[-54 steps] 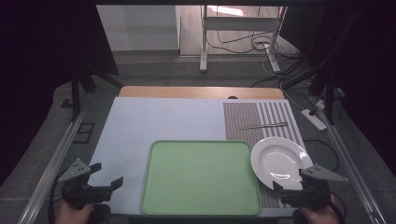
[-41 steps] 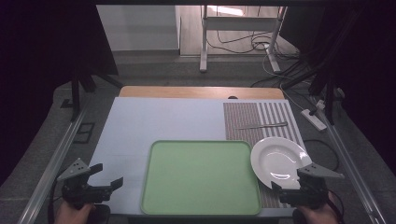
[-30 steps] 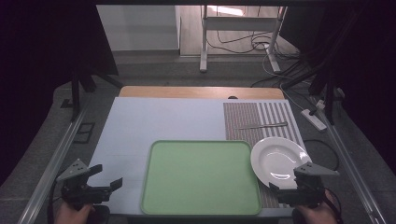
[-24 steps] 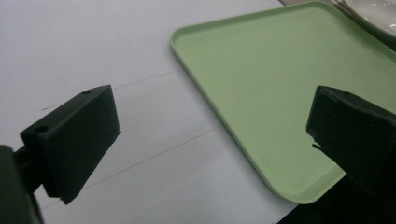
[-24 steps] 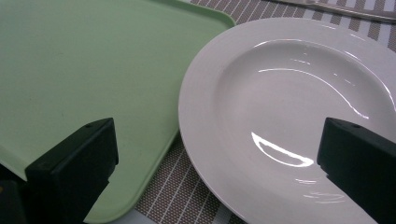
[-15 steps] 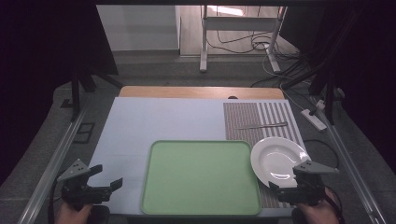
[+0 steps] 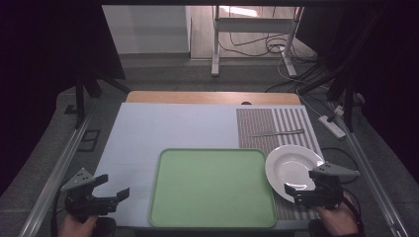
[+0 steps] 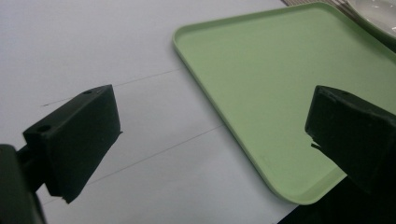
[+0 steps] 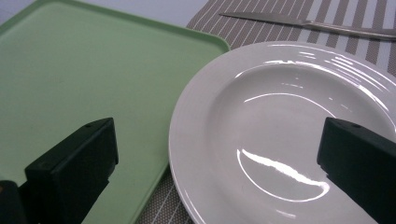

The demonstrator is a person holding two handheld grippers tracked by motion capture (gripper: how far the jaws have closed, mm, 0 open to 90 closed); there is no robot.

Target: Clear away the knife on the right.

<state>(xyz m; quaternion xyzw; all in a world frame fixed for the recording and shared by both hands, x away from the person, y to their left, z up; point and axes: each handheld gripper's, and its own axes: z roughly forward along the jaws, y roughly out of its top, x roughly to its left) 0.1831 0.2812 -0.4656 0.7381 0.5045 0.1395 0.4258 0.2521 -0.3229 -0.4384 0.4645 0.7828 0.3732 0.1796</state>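
A: Left side? The left gripper (image 7: 106, 190) sits over the white mat (image 7: 163, 128), jaws apart, holding nothing, near the tray's left edge.

B: Centre: green tray (image 7: 212, 187), bare.

A: Right? White plate (image 7: 291, 165) on the striped placemat (image 7: 276, 121), just beside the tray. The right gripper (image 7: 309, 190) is at its near rim, jaws apart. A knife (image 7: 276, 133) lies beyond.

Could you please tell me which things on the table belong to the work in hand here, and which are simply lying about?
In hand:
- white plate, which the open right gripper faces at its near rim
- green tray right beside the plate

Lying about:
- knife on the striped mat, beyond the plate
- left gripper, open over the bare white table, holding nothing
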